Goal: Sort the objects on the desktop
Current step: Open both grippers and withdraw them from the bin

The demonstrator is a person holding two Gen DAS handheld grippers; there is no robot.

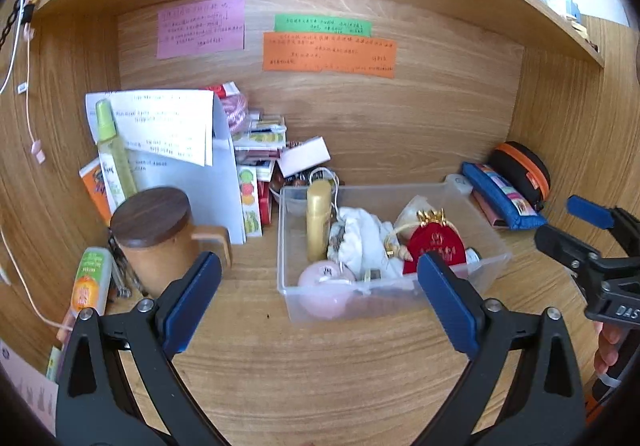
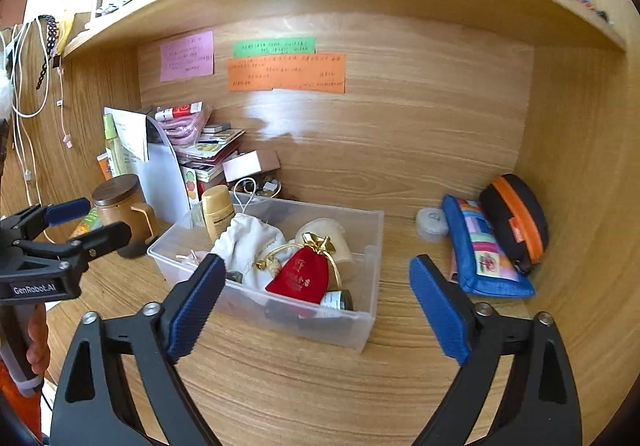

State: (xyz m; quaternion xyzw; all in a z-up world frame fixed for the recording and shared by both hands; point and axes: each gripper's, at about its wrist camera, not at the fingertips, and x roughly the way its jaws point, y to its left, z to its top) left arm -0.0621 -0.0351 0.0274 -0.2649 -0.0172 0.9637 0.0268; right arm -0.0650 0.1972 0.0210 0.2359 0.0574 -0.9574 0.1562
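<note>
Both my grippers stand wide with nothing between the pads: the left gripper (image 1: 318, 300) fills the lower middle of its view, the right gripper (image 2: 316, 304) the lower middle of its own.

The clear plastic bin (image 1: 486, 268) sits at centre frame on the wooden desk (image 1: 304, 374), already crowded with small things. In it I see a red drawstring pouch (image 2: 302, 274) with gold trim, a white cloth bag (image 2: 248, 242), a gold bottle (image 1: 318, 220) standing at the back left corner, and a pink round thing (image 1: 325, 288) at the near left corner.

Still loose on the desk, at the right of the right-wrist view, lie a blue patchwork pencil case (image 2: 486, 252), a black case with an orange zip (image 2: 516, 222) leaning just behind it, and a small round translucent lid or jar (image 2: 432, 224) beside them.

I judge the pencil case light and soft; it will sag, so I would pinch it across its narrow middle. The zip case looks stiffer and rounded, likely to slip; I would grip it across its flat faces. The bin's thin walls will flex, so I'd take it by the rim.
</note>
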